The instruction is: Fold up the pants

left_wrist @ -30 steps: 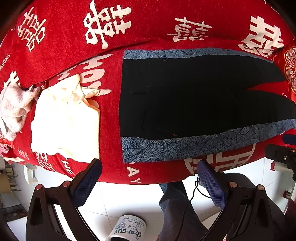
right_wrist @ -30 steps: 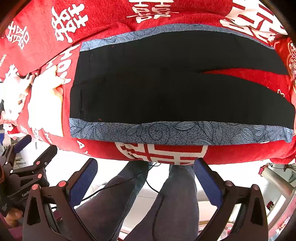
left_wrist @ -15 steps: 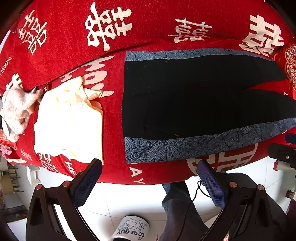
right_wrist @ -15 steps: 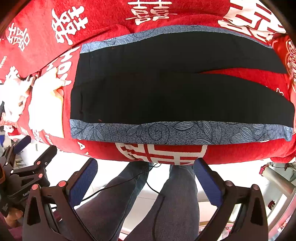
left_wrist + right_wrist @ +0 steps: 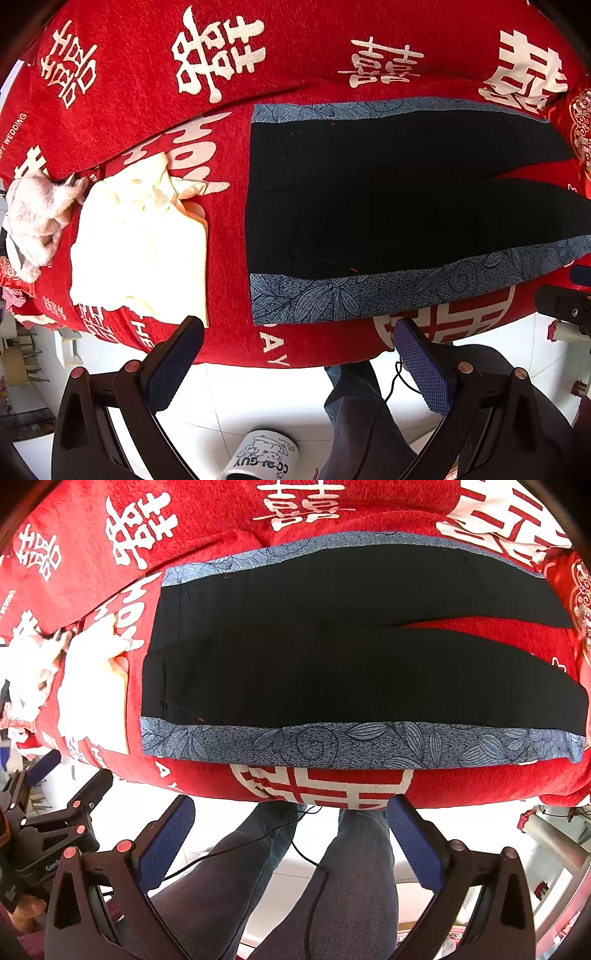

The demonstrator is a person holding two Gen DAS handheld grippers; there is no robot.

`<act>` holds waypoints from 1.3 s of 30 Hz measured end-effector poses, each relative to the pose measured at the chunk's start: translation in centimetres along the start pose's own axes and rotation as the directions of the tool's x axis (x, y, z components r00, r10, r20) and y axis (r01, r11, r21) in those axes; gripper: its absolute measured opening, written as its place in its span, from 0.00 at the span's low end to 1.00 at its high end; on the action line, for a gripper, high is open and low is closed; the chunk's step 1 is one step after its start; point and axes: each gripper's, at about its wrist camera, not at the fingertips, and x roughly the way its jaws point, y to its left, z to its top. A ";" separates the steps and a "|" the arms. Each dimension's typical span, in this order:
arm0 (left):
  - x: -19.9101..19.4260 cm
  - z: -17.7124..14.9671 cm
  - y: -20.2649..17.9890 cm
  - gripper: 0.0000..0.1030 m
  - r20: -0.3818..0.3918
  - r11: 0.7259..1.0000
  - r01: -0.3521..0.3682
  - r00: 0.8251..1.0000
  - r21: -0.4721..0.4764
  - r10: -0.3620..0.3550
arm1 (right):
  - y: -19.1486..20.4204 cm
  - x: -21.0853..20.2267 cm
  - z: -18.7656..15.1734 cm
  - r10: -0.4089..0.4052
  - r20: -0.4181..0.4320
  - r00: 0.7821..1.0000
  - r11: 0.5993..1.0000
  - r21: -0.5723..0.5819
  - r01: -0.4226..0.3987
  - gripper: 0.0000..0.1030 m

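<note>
Black pants [image 5: 388, 199] [image 5: 332, 664] with blue leaf-patterned side bands lie flat and spread out on the red cloth-covered table [image 5: 229, 339], waistband to the left and both legs running right. My left gripper [image 5: 295, 363] hangs open over the table's front edge, just below the waistband's near corner. Off the front edge too, my right gripper [image 5: 291, 840] is open below the near leg's blue band [image 5: 351, 744]. Neither holds anything.
A cream folded garment [image 5: 140, 240] and a pale pink fluffy one [image 5: 33, 218] lie left of the pants. A white printed mug [image 5: 262, 458] stands on the white floor. The person's legs in grey jeans [image 5: 314, 878] are below the table edge.
Both grippers have crept slightly toward the table; the pants sit a little lower in both views. Nothing was grasped or moved.
</note>
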 end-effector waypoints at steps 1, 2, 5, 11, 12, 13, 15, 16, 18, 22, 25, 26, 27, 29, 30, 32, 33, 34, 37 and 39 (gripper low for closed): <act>0.0 0.0 0.0 1.00 0.000 1.000 0.000 1.000 0.000 0.000 | 0.0 0.0 0.0 0.000 0.000 1.000 1.000 0.000 0.000 1.00; 0.0 0.0 0.0 1.00 0.001 1.000 -0.001 1.000 0.000 0.001 | 0.0 -0.1 0.1 0.000 0.001 1.000 1.000 -0.001 0.000 1.00; -0.1 0.0 0.0 1.00 0.002 1.000 -0.003 1.000 -0.002 0.003 | 0.0 -0.2 0.1 0.002 0.002 1.000 1.000 -0.003 -0.002 1.00; -0.3 -0.1 -0.4 1.00 0.001 1.000 -0.015 1.000 -0.012 0.015 | -0.3 -0.2 0.1 0.010 0.006 1.000 1.000 -0.012 -0.010 1.00; -0.3 -0.1 -0.5 1.00 0.002 1.000 -0.017 1.000 -0.015 0.017 | -0.4 -0.2 0.2 0.012 0.006 1.000 1.000 -0.013 -0.012 1.00; -0.4 -0.1 -0.7 1.00 0.001 1.000 -0.019 1.000 -0.016 0.019 | -0.5 -0.3 0.2 0.014 0.007 1.000 1.000 -0.015 -0.014 1.00; -0.4 -0.1 -1.0 1.00 0.001 1.000 -0.021 1.000 -0.020 0.021 | -0.7 -0.3 0.2 0.018 0.008 1.000 1.000 -0.018 -0.018 1.00; -0.5 -0.1 -1.2 1.00 0.000 1.000 -0.023 1.000 -0.022 0.023 | -0.9 -0.3 0.2 0.021 0.008 1.000 1.000 -0.021 -0.021 1.00; -0.5 -0.1 -1.5 1.00 -0.001 0.999 -0.026 1.000 -0.026 0.026 | -1.2 -0.3 0.3 0.025 0.008 1.000 0.999 -0.027 -0.025 1.00; -0.7 -0.2 -2.5 1.00 -0.009 0.999 -0.032 0.999 -0.043 0.032 | -2.0 -0.6 0.4 0.034 0.008 0.999 0.998 -0.043 -0.034 1.00; -0.7 -0.3 -3.2 1.00 -0.019 0.997 -0.040 0.999 -0.061 0.039 | -2.7 -0.7 0.5 0.041 0.006 0.999 0.997 -0.058 -0.041 1.00; -0.8 -0.3 -3.5 1.00 -0.022 0.997 -0.042 0.999 -0.068 0.041 | -3.0 -0.7 0.5 0.044 0.005 0.999 0.997 -0.062 -0.043 1.00; -0.9 -0.4 -3.8 1.00 -0.025 0.996 -0.044 0.999 -0.075 0.042 | -3.4 -0.9 0.5 0.046 0.003 0.999 0.997 -0.067 -0.046 1.00; -1.0 -0.7 -4.4 1.00 -0.028 0.995 -0.049 0.999 -0.086 0.046 | -3.9 -1.0 0.4 0.049 0.001 0.999 0.996 -0.076 -0.049 1.00; -1.1 -0.8 -4.7 1.00 -0.030 0.994 -0.052 0.998 -0.094 0.049 | -4.2 -1.1 0.4 0.051 -0.001 0.999 0.995 -0.081 -0.051 1.00; -1.3 -1.2 -5.3 1.00 -0.036 0.992 -0.051 0.998 -0.116 0.047 | -4.8 -1.2 0.3 0.060 -0.006 0.998 0.994 -0.091 -0.060 1.00; -1.4 -1.5 -5.5 1.00 -0.040 0.990 -0.050 0.998 -0.129 0.045 | -5.1 -1.2 0.2 0.064 -0.007 0.998 0.993 -0.094 -0.065 1.00; -1.4 -1.7 -5.7 1.00 -0.046 0.989 -0.049 0.998 -0.140 0.043 | -5.5 -1.2 0.0 0.068 -0.010 0.998 0.993 -0.098 -0.069 1.00; -1.4 -2.4 -5.9 1.00 -0.060 0.985 -0.034 0.998 -0.172 0.024 | -6.2 -0.9 -0.4 0.075 -0.023 0.997 0.992 -0.101 -0.077 1.00; -1.2 -2.6 -5.9 1.00 -0.072 0.982 -0.022 0.997 -0.186 0.009 | -6.5 -0.7 -0.7 0.075 -0.031 0.997 0.992 -0.095 -0.078 1.00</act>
